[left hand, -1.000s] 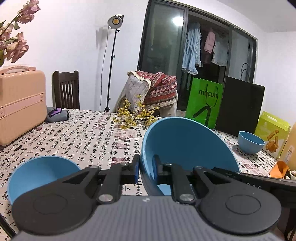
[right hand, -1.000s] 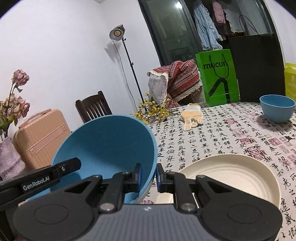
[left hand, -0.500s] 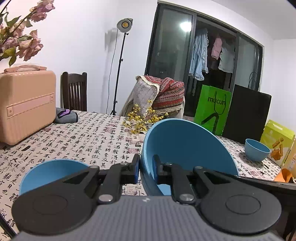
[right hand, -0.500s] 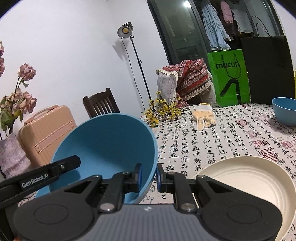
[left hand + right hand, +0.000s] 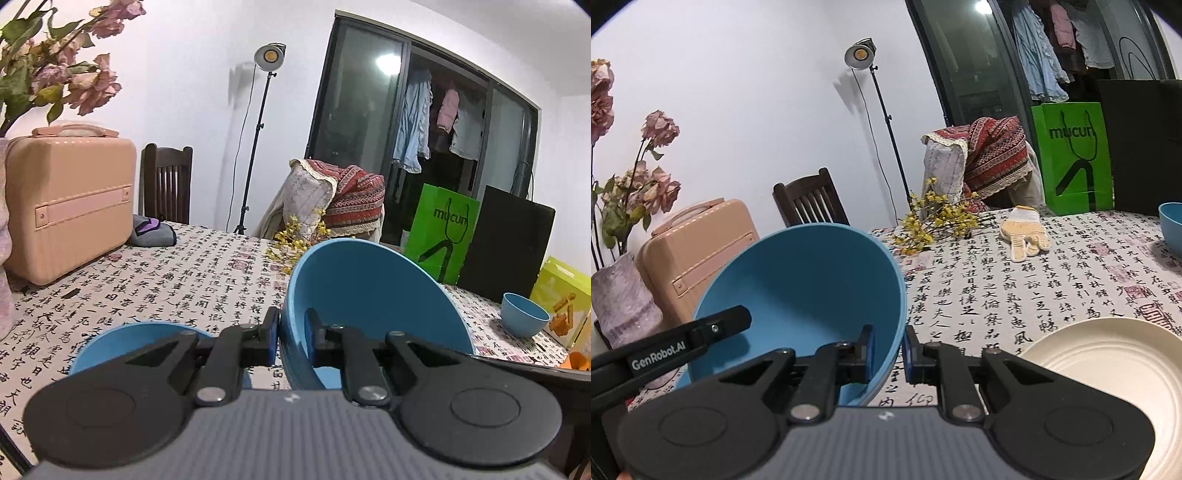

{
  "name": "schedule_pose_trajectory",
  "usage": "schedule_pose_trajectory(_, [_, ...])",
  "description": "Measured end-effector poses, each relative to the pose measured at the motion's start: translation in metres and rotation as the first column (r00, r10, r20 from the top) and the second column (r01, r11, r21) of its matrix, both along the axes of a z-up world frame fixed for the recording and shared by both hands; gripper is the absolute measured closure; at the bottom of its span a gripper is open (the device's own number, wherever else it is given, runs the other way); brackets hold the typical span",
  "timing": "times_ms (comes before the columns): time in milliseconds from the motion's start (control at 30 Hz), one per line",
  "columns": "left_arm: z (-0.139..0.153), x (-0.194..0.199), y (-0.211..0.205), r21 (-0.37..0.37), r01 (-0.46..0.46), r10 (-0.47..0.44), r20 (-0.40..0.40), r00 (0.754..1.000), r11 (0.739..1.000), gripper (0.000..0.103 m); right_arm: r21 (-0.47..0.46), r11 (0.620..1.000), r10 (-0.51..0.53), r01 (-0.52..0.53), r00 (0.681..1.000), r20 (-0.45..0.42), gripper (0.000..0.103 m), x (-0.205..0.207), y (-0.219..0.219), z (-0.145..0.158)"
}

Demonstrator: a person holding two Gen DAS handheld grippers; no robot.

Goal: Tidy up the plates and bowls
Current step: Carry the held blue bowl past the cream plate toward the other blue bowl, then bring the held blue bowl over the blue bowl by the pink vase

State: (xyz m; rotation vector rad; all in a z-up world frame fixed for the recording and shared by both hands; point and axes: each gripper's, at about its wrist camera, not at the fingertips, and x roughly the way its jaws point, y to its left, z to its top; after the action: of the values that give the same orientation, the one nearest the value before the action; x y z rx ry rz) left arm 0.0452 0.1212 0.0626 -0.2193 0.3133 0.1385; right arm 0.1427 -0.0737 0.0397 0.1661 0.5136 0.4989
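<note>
The big bowl (image 5: 369,295) looks matt, smooth blue plastic. Right of it, the cream plate (image 5: 1108,373) is smooth with faint rings. Printed cloth (image 5: 1015,295) covers the surface; the chair (image 5: 812,201) behind is dark wood.

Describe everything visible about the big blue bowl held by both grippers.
The big blue bowl is plain, matte and plastic-looking, deep and round, and empty. It is held tilted above the table, its opening facing the cameras. The left gripper pinches one side of its rim, one finger inside and one outside; the right gripper clamps the opposite side. Another blue bowl sits below, to its left.
</note>
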Motion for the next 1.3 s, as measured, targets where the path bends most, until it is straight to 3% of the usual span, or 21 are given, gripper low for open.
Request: schedule_pose_trajectory(1300, [-0.001, -0.022, 0.074, -0.081, -0.121, 0.125, 0.041, 0.991, 0.989, 0.089, -0.020, 0.993, 0.120, -0.120, 0.993, 0.002, 0.088, 0.001, 0.081, 0.007])
